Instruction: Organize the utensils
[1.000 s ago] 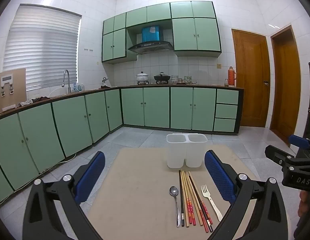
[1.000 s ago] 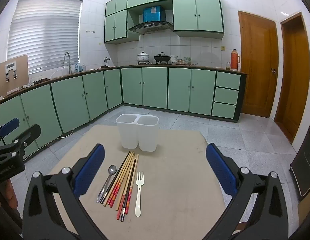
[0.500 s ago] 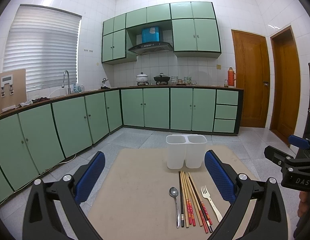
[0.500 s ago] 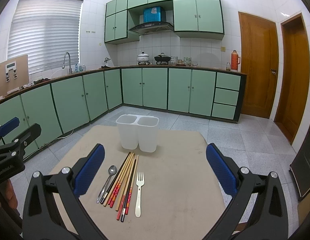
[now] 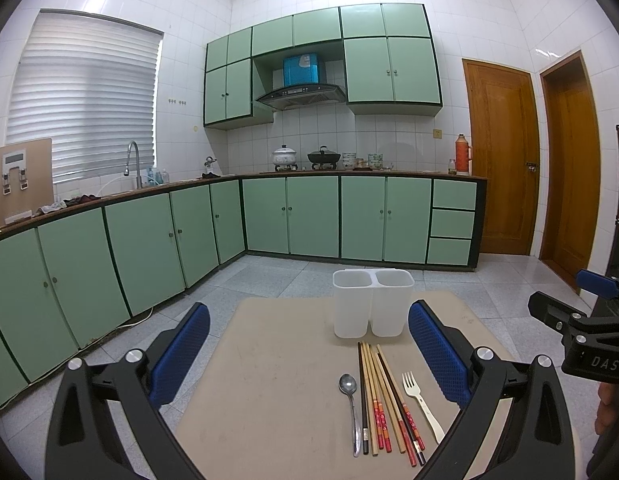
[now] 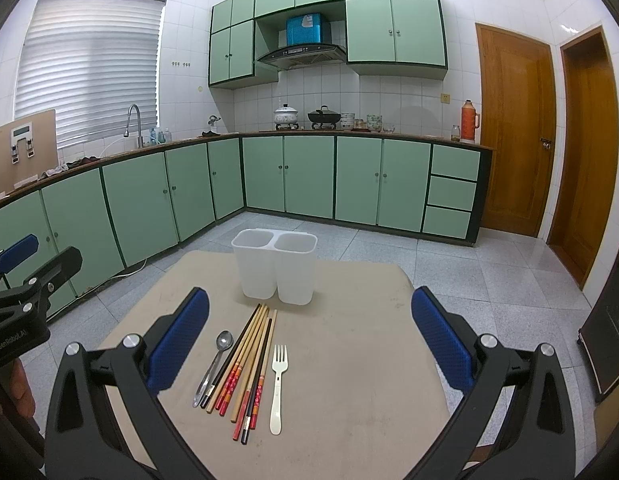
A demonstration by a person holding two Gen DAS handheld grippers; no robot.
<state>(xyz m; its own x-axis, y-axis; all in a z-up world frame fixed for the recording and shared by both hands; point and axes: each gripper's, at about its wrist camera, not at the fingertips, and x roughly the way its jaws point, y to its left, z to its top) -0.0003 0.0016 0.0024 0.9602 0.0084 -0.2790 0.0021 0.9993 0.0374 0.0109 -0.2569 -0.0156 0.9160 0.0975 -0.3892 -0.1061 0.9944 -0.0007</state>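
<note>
Utensils lie mid-counter (image 6: pixel 349 380), long axes toward the two-compartment holder (image 6: pixel 275 266) at the far edge: spoon (image 6: pixel 215 360), chopsticks (image 6: pixel 245 364), fork (image 6: pixel 277 384). Right gripper (image 6: pixel 309 336) and left gripper (image 5: pixel 309 344) both hover wide, empty; the right looks more centred.

From my left wrist camera, my black right gripper with blue pads (image 5: pixel 589 322) at three o'clock has crept slightly upward in frame. From my right wrist camera, the white two-compartment plastic utensil holder (image 6: pixel 274 266) at twelve o'clock sits marginally lower.
</note>
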